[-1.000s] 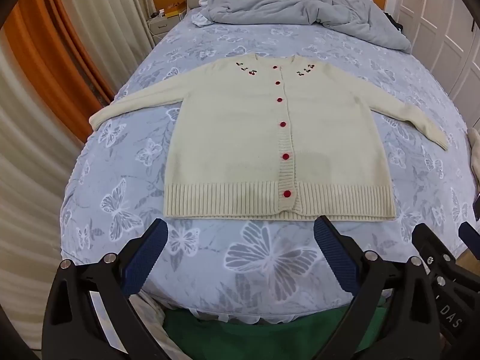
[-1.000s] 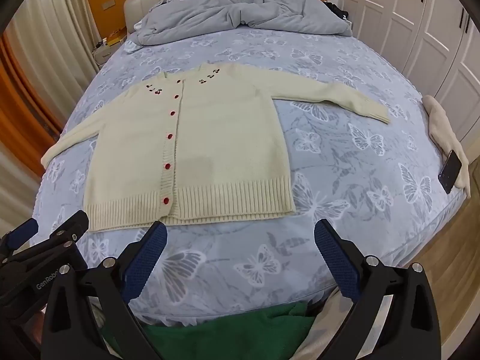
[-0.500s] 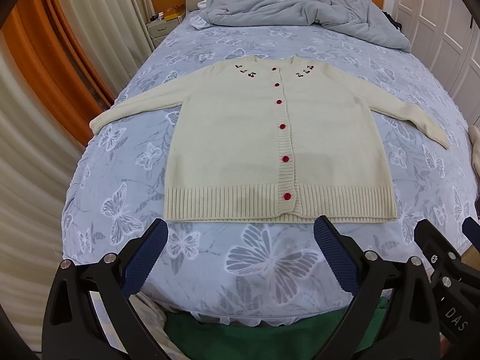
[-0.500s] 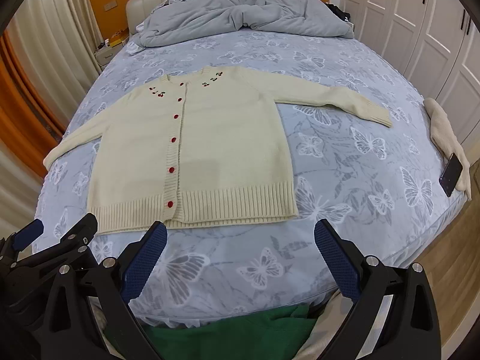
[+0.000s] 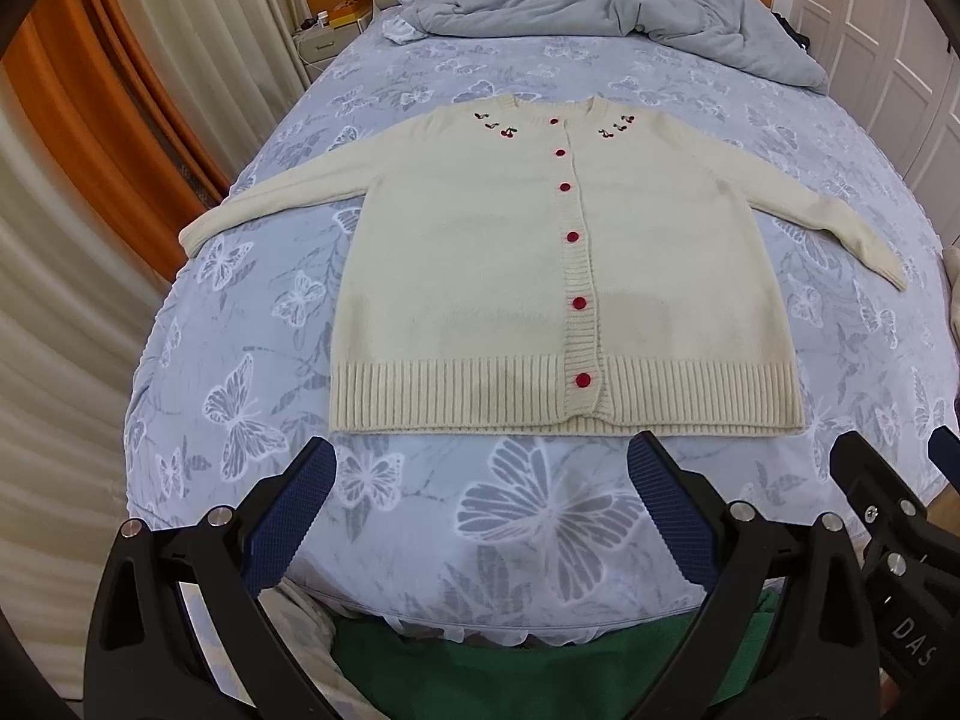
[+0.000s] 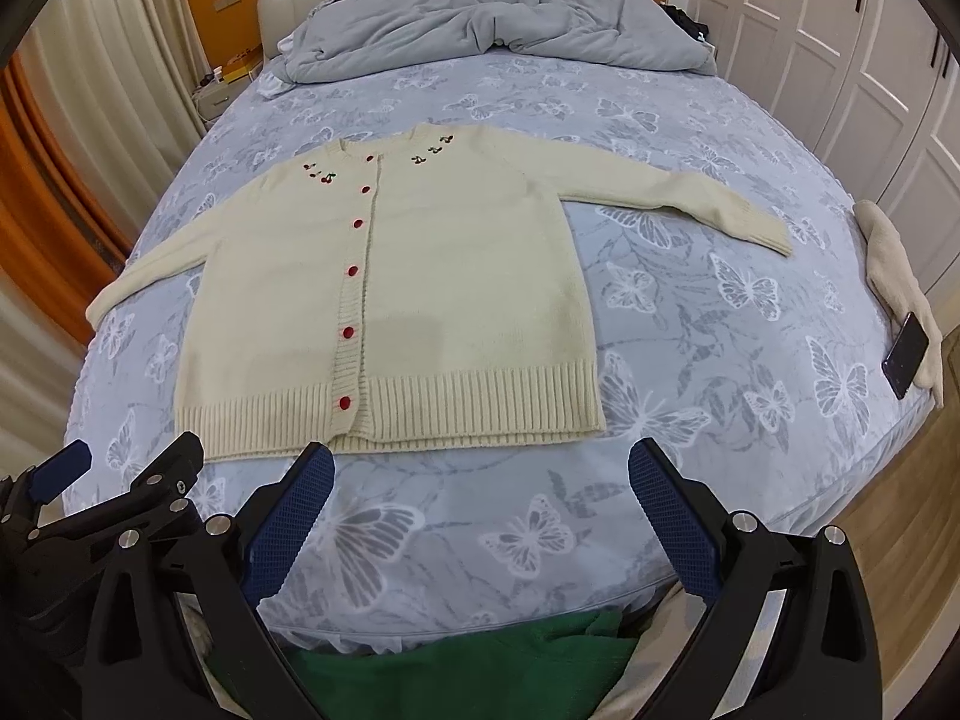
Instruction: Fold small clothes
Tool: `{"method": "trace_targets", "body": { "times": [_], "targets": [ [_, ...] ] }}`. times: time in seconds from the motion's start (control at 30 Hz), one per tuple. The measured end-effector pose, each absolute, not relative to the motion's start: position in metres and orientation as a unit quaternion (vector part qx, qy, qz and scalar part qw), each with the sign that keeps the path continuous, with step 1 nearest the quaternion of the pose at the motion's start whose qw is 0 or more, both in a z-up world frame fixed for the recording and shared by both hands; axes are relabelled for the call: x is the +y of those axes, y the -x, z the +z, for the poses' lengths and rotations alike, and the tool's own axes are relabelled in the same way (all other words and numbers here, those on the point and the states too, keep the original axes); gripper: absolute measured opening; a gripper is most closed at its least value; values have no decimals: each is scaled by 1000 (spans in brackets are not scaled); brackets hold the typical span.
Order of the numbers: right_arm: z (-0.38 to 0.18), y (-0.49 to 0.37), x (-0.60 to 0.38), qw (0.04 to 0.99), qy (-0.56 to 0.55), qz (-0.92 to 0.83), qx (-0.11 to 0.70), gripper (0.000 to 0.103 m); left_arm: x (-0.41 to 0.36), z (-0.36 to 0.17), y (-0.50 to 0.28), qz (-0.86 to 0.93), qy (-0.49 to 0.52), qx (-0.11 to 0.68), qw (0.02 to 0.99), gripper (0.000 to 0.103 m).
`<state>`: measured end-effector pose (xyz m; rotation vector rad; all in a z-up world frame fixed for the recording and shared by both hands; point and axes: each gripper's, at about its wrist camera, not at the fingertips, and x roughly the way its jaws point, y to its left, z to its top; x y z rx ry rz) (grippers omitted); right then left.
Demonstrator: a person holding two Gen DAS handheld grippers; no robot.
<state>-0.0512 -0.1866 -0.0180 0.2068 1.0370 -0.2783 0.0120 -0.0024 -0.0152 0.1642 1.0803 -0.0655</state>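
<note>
- Both grippers have edged forward over the last second — the cream cardigan (image 5: 558, 276) sits slightly lower and larger in each wrist view; it has not shifted on the bed.
- Left gripper (image 5: 480, 498): jaws spread wide, holding nothing, just short of the ribbed hem.
- Right gripper (image 6: 480, 498): likewise spread wide and empty, just beside the hem.
- Cardigan lies flat and buttoned on the butterfly-print sheet (image 5: 540, 510), sleeves stretched out to both sides.
- Grey duvet (image 6: 480, 18) heaped at the headboard; a phone (image 6: 906, 354) rests on a cream cloth (image 6: 894, 276) at the bed's right edge.
</note>
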Motion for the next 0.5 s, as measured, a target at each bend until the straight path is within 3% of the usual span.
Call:
{"method": "trace_targets", "body": {
  "times": [0.5],
  "targets": [
    [-20,49,-188,854,-97,-133,493,97,-4,-17,-13,-29,-83,514,853,95]
  ]
}}
